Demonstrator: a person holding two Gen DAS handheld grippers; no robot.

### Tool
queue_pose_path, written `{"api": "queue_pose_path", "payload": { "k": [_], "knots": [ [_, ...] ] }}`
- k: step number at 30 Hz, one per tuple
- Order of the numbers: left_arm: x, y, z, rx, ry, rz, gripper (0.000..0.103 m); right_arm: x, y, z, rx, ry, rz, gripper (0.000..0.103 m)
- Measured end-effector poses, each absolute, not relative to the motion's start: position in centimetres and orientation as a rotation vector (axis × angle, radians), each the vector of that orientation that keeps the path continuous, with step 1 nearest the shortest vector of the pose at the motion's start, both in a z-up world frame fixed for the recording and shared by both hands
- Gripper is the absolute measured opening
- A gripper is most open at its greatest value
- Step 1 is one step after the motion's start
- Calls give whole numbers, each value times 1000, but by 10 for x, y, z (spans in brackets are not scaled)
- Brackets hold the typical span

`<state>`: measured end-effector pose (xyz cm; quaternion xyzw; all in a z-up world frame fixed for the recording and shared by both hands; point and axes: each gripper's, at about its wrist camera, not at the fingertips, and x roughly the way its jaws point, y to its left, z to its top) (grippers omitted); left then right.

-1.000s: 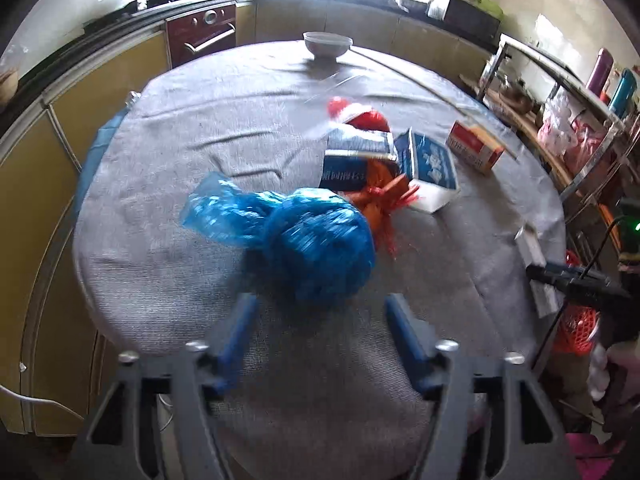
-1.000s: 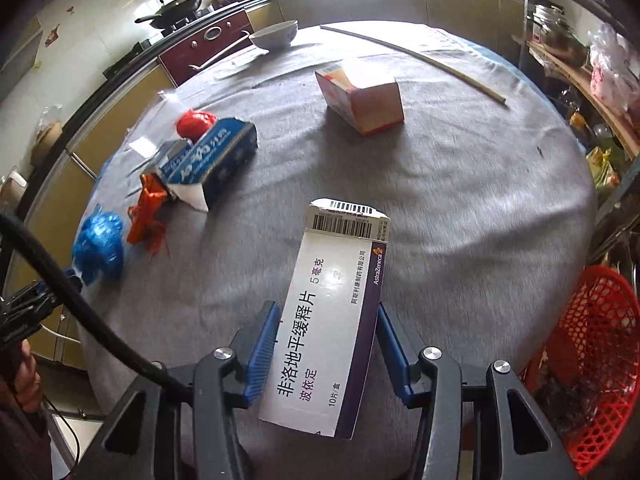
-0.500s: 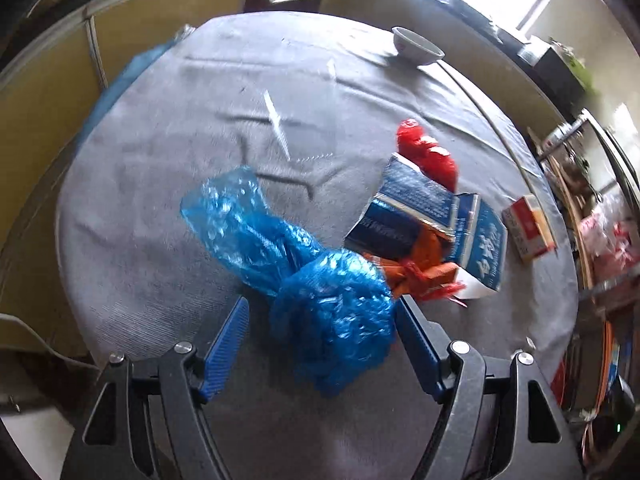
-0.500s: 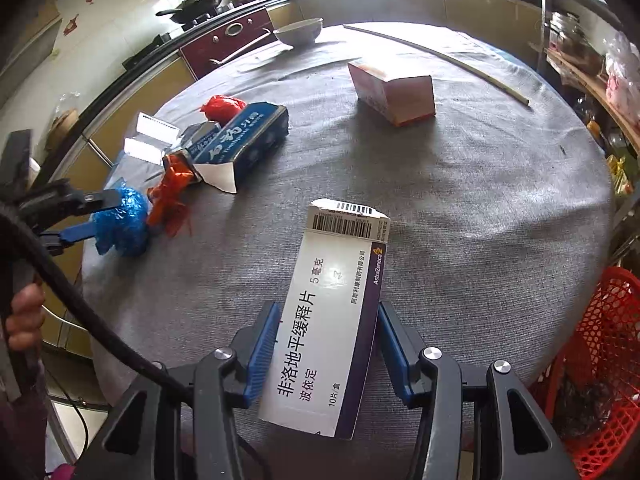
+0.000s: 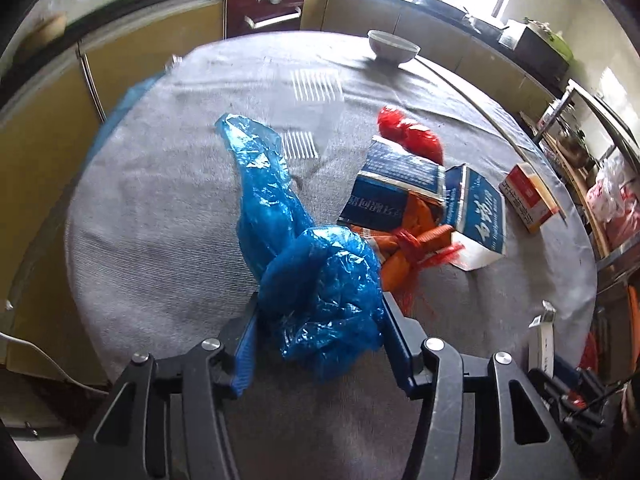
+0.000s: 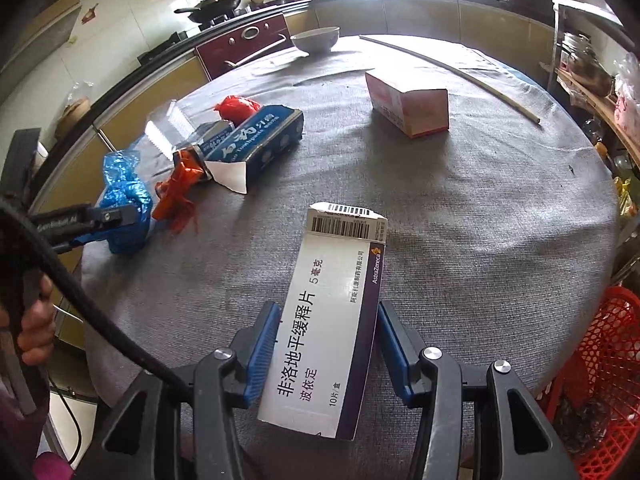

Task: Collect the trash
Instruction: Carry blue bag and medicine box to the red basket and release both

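My left gripper (image 5: 320,320) is shut on a crumpled blue plastic bag (image 5: 316,280) at the near left edge of the round grey table (image 5: 160,220); the bag's tail trails away over the cloth. The bag also shows in the right wrist view (image 6: 124,200), with the left gripper (image 6: 86,222) on it. My right gripper (image 6: 326,340) is shut on a white and purple medicine box (image 6: 332,312) held above the table. A blue toothpaste box (image 5: 476,208), orange netting (image 5: 412,248) and a red wad (image 5: 408,136) lie beyond the bag.
A red and white carton (image 6: 408,100) lies far on the table, a white bowl (image 6: 316,38) at its far edge, a long thin stick (image 6: 452,68) beside it. A red mesh basket (image 6: 600,380) stands below the table's right side. Kitchen cabinets ring the room.
My left gripper moved in over the blue bag and closed its jaws on it. My right gripper keeps holding the medicine box and has shifted little.
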<state>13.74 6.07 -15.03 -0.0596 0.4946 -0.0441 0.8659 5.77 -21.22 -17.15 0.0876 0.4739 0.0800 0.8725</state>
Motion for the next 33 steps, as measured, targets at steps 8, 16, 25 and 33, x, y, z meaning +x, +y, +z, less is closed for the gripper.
{"api": "queue_pose_path", "payload": {
  "k": [8, 16, 25, 33],
  "knots": [
    [102, 35, -98, 20, 833, -118, 57, 51, -223, -155, 241, 891, 200, 52],
    [70, -22, -69, 137, 706, -294, 57, 33, -247, -133, 295, 761, 214, 52],
    [50, -82, -80, 259, 721, -458, 57, 1, -304, -140, 351, 745, 96, 52],
    [37, -153, -84, 390, 717, -660, 57, -35, -378, -141, 428, 703, -69, 52]
  ]
}}
